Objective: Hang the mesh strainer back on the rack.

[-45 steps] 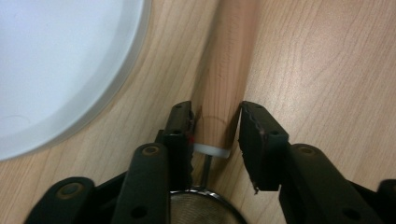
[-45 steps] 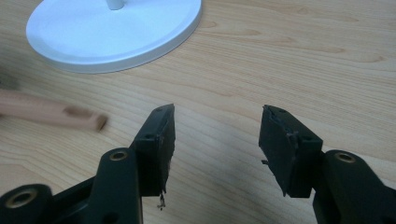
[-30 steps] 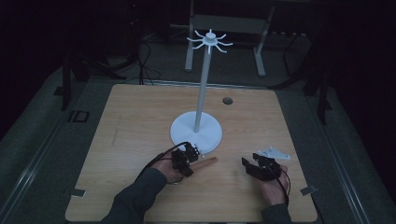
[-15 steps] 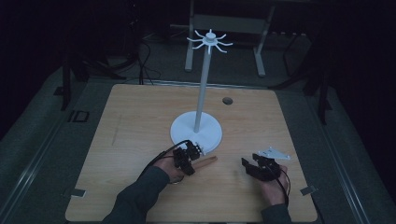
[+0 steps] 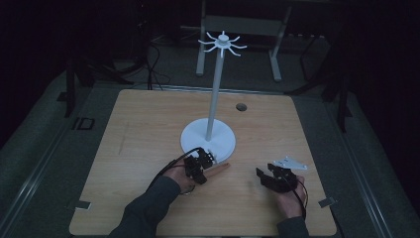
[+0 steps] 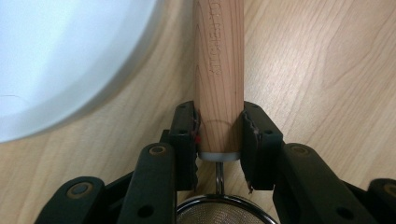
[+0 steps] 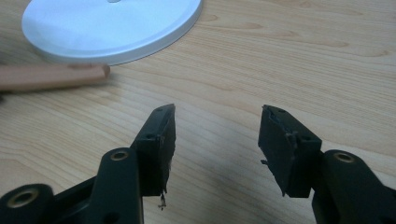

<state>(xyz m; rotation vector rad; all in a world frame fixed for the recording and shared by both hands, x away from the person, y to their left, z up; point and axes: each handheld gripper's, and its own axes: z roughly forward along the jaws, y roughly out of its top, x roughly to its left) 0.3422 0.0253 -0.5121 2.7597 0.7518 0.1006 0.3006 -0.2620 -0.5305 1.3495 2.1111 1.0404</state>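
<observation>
Gripping a wooden handle (image 6: pixel 219 70) near its metal-capped end, the left tongs (image 6: pixel 218 135) hold it low over the counter (image 5: pixel 148 124), just beside the white stand's round base (image 5: pixel 208 140). A wire-mesh strainer bowl (image 6: pixel 219 212) shows behind the jaws. The right tongs (image 7: pixel 217 140) hover wide apart nearby, holding nothing.

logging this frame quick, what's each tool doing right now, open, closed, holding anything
Left tool: closed on the wooden handle of a small strainer, beside the white stand base.
Right tool: open, holding nothing, above the table.
</observation>
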